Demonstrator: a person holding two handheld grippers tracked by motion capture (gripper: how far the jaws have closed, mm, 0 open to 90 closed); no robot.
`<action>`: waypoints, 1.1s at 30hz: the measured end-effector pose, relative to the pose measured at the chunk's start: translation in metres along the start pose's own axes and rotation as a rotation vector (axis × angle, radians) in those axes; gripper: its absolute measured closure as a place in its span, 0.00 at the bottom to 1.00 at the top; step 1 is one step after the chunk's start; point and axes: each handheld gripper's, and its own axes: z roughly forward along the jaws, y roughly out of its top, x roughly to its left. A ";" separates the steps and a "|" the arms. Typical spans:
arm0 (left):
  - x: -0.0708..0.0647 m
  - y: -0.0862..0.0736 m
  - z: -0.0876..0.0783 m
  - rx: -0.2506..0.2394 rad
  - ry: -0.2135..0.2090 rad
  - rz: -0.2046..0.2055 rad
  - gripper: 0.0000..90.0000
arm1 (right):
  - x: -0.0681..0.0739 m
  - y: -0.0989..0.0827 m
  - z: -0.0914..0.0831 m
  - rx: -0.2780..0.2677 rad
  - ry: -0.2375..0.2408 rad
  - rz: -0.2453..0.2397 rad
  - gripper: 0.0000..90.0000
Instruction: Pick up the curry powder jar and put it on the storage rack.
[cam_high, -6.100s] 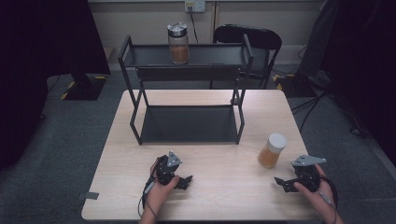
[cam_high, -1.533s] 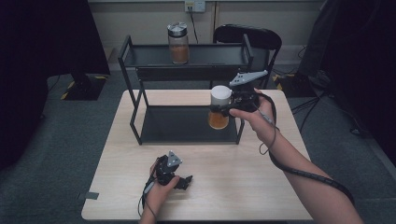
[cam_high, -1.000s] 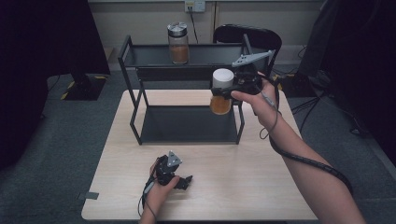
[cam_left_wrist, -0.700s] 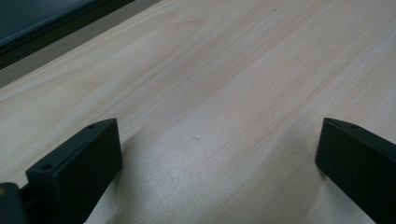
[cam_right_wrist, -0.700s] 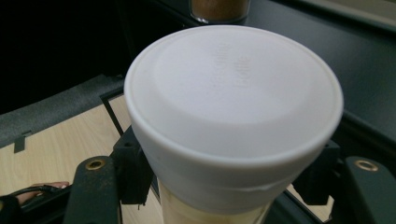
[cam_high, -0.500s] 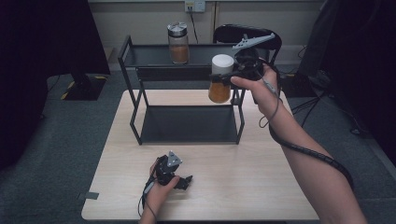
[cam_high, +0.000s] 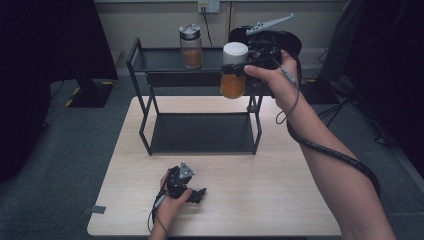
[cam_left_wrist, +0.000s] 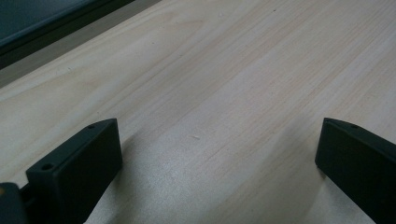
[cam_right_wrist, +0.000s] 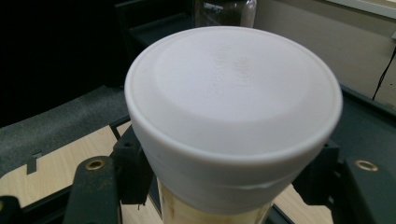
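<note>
White-lidded jar clamped just under its lid between right gripper jaws, held in front of the black rack's top shelf, left gripper jaws spread wide on the wooden table before the rack, grey carpet around.

High view overlooks table, gripper views close-up

A black two-tier rack is seen on the wooden table, beyond the raised jaws. A metal-lidded jar is stood on its top shelf, left of them.
</note>
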 end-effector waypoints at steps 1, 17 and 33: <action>0.000 0.000 0.000 0.000 0.000 0.000 0.00 | 0.000 0.002 -0.001 -0.001 -0.001 0.002 0.39; 0.000 0.000 0.000 -0.001 0.000 0.000 0.00 | 0.006 0.038 -0.010 -0.017 -0.038 -0.015 0.39; 0.000 0.000 0.000 0.000 0.001 0.000 0.00 | 0.000 0.057 0.017 -0.029 -0.113 0.006 0.39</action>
